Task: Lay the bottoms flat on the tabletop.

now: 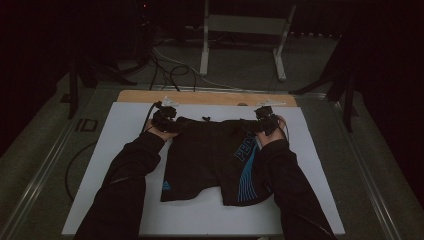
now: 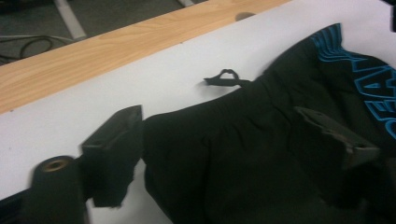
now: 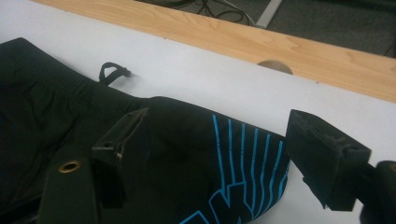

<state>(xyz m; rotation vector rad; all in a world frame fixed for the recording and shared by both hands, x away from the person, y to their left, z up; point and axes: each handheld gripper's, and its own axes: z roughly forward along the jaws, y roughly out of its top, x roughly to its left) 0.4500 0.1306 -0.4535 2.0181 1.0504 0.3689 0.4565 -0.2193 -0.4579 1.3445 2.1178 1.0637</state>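
On the white board [image 1: 125,150] lie the black shorts [image 1: 205,160] with blue print, flat, legs toward me. At the left waistband corner my left gripper [image 1: 170,121] stands wide, its jaws astride the corner without pressing the cloth. A drawstring loop [image 2: 224,79] pokes from the waistband's middle. At the right corner my right gripper [image 1: 264,121] is equally spread, cloth lying loose between its jaws.

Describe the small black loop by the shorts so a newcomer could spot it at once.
Start at the white board on the table, where black shorts with blue print lie flat. At the middle of their far waistband edge, a small drawstring loop pokes onto the white. It is the one thin black cord against bare board.
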